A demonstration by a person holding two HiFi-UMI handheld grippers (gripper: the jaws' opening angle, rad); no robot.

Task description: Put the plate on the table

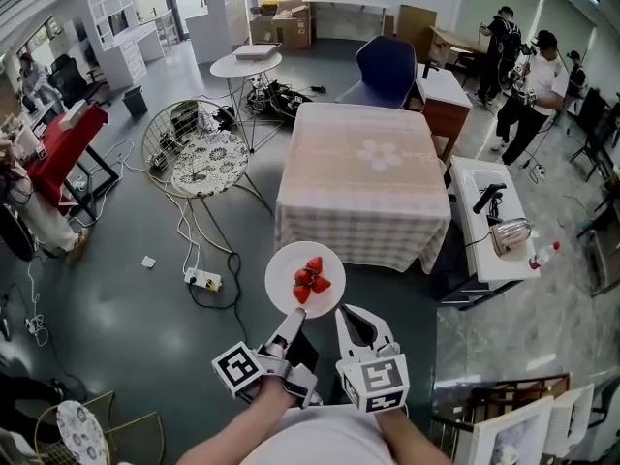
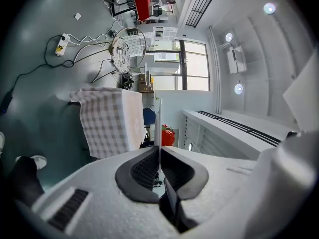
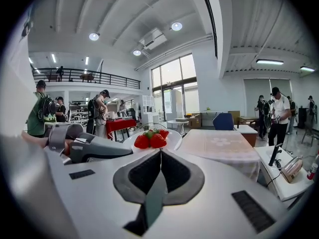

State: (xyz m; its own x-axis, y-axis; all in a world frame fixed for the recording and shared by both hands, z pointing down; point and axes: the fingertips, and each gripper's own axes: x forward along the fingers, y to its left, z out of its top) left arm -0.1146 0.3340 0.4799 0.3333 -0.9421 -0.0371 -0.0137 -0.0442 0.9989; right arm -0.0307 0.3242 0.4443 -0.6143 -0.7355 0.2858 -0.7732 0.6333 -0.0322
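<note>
White plate [image 1: 285,268] in left gripper [image 1: 296,318] (tight)

Right tongs [image 3: 160,152] closed; plate [image 3: 174,140] (strawberries [image 3: 151,140] on it) just beyond.

A checked cloth [image 1: 360,201] covers the table [image 1: 320,114]; pale flower motif [image 1: 380,153] centred

One white plate [image 1: 287,271] bears three or four strawberries [image 1: 309,279]. From it, one cloth-covered table [image 1: 329,192] stands at twelve o'clock, one blue chair [image 1: 386,71] beyond it, one round white side table [image 1: 245,64] at eleven, one round wire chair [image 1: 199,148] at ten, one power strip [image 1: 203,280] at nine.
</note>
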